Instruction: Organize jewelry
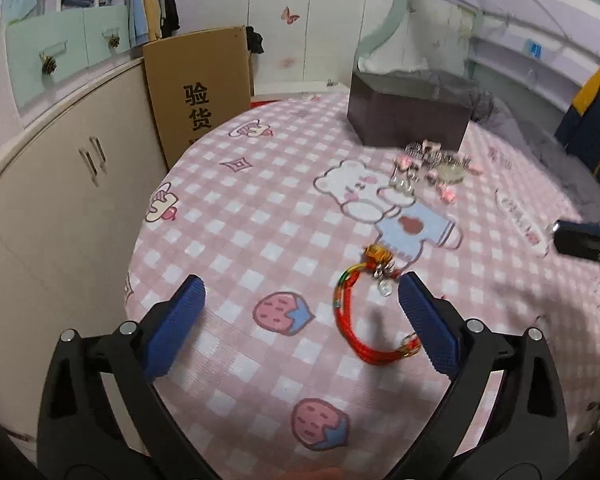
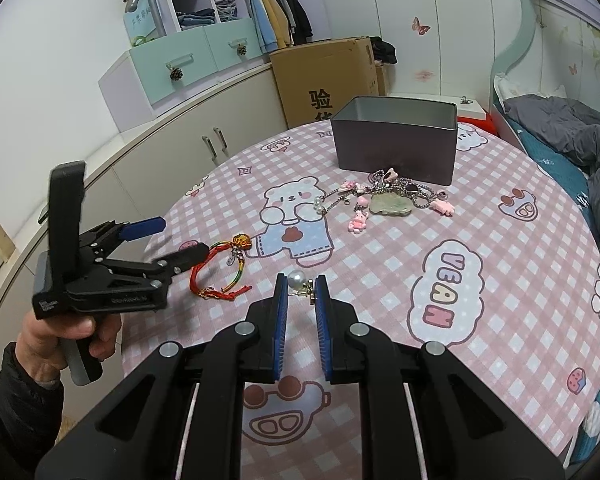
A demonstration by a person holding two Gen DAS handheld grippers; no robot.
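While the left gripper (image 1: 300,300) stands with its jaws spread wide, the red cord bracelet (image 1: 350,312) lies loose on the checked cloth (image 1: 240,220) between them, nearer the right-hand pad; the right gripper (image 2: 301,286) pinches a pearl earring (image 2: 300,282) between nearly closed jaws; the grey tin (image 2: 396,140) sits beyond, jewellery heaped before it.

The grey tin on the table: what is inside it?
From the right wrist view, the open grey tin shows only bare inner walls near its rim. Its floor is hidden by the front wall, so contents cannot be confirmed.
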